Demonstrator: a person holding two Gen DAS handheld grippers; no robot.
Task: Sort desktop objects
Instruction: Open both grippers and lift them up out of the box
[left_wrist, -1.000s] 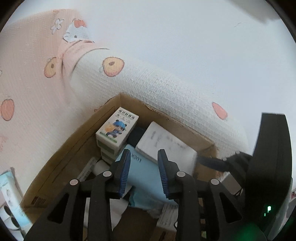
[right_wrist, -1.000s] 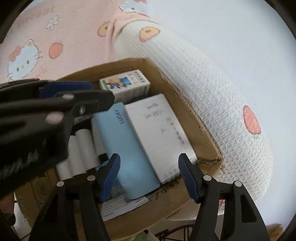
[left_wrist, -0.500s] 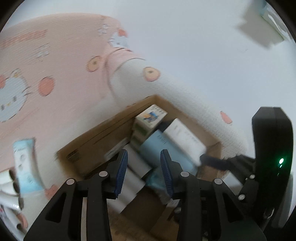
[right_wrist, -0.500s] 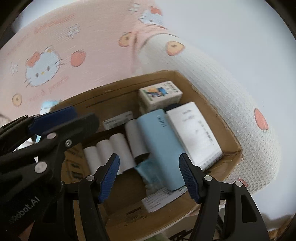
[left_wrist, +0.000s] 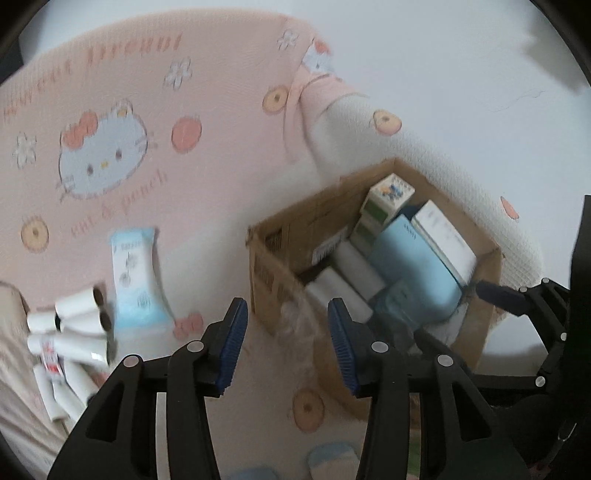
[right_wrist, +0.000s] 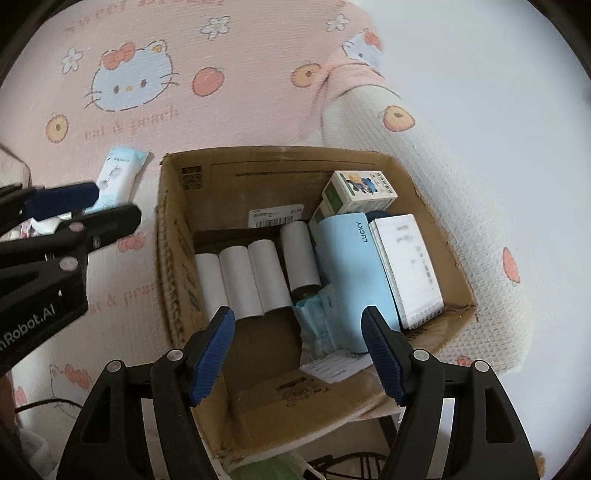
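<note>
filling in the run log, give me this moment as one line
left hand-held gripper: opening, empty | right hand-held gripper: opening, empty, over brown cardboard box | white paper rolls outside box on pink blanket

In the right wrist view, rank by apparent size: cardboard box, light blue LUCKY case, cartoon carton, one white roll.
1. cardboard box
2. light blue LUCKY case
3 and 4. cartoon carton and white roll: these look alike, and the carton sits farther from the camera, so I won't rank them.
</note>
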